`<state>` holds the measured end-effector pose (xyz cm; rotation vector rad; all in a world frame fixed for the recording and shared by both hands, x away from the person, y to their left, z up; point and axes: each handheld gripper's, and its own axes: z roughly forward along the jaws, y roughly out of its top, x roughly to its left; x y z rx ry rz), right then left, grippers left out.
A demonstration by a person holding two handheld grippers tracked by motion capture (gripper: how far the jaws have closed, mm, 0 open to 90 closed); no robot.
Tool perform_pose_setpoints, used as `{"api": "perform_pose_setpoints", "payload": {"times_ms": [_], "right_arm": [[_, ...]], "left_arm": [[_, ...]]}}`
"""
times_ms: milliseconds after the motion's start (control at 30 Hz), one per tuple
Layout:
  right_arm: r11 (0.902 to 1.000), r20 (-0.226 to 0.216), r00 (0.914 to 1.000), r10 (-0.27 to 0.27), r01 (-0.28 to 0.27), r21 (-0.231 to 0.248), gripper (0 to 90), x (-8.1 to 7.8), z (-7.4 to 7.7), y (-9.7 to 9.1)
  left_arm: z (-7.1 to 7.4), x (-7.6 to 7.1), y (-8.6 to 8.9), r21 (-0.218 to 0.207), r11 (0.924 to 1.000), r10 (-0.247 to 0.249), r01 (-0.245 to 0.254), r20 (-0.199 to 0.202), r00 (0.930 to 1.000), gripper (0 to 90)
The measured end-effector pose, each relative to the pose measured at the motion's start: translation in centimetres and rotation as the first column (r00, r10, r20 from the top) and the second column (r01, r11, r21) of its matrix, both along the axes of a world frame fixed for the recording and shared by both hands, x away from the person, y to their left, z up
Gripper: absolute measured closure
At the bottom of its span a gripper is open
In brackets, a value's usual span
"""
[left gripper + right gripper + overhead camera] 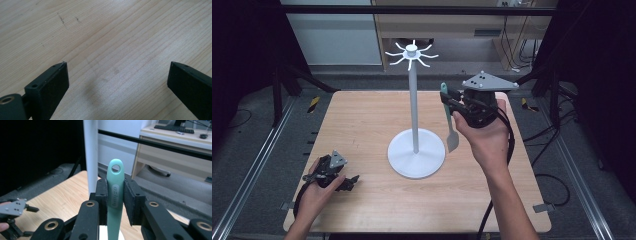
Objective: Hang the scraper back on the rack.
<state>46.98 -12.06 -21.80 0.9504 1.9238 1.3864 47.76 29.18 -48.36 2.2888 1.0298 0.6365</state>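
A mint-green spatula (452, 136) hangs upright with its blade down and the holed end of its handle (115, 168) up. My right gripper (450, 100) is shut on the handle, held in the air just right of the white stand's pole (413, 105). The stand has a round base (404, 155) and a ring of hooks (411, 53) at the top. In the right gripper view both pads press the handle (115, 195), and the pole (90, 155) rises close behind on the left. My left gripper (348, 183) rests low at the table's front left, jaws wide open over bare wood (117, 75).
The wooden table (362, 120) has metal rails along both sides. A black bar (412, 9) crosses overhead at the back, with a wooden desk (175, 147) behind it. The right gripper's cable (511, 135) trails down past the forearm.
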Motion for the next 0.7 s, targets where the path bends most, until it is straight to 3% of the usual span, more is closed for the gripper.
{"api": "perform_pose_setpoints", "payload": {"times_ms": [700], "right_arm": [[0.9977, 0.062, 0.9972, 0.043, -0.046, 0.050, 74.6, -0.3, 2.9, 1.0]], "left_arm": [[0.0, 0.0, 0.0, 0.004, 1.0000, -0.005, 0.005, -0.003, 1.0000, 3.5]]}}
